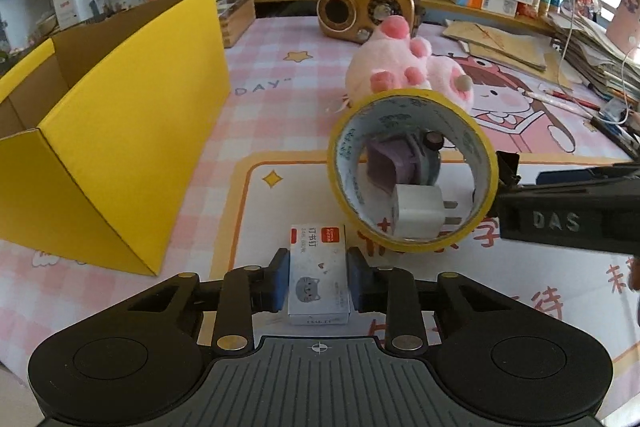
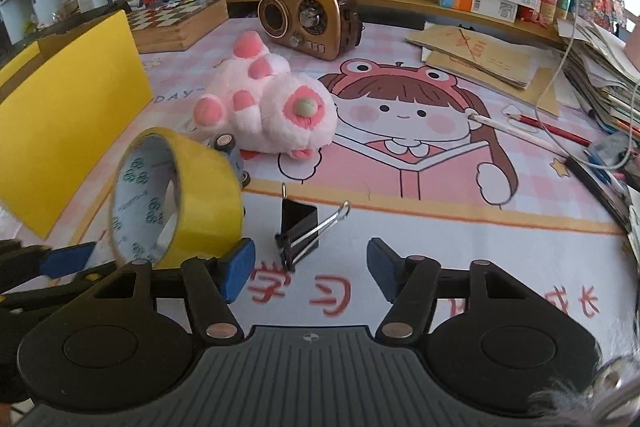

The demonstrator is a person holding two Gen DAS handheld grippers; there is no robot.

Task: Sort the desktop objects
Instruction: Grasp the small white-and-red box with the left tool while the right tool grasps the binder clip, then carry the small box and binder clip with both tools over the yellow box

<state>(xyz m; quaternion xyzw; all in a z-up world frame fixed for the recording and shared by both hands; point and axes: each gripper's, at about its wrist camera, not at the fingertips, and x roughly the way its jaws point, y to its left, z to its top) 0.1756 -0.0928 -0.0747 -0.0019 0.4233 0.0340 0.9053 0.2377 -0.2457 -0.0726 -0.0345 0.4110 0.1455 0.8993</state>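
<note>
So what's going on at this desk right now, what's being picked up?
A person is sorting desk clutter with a handheld gripper in each hand. The left gripper has its jaws closed on a small box of staples lying on the pink desk mat. The right gripper is open, hovering near a black binder clip, holding nothing. A roll of yellow tape stands on edge between them, and an open yellow box waits to the left.
</note>
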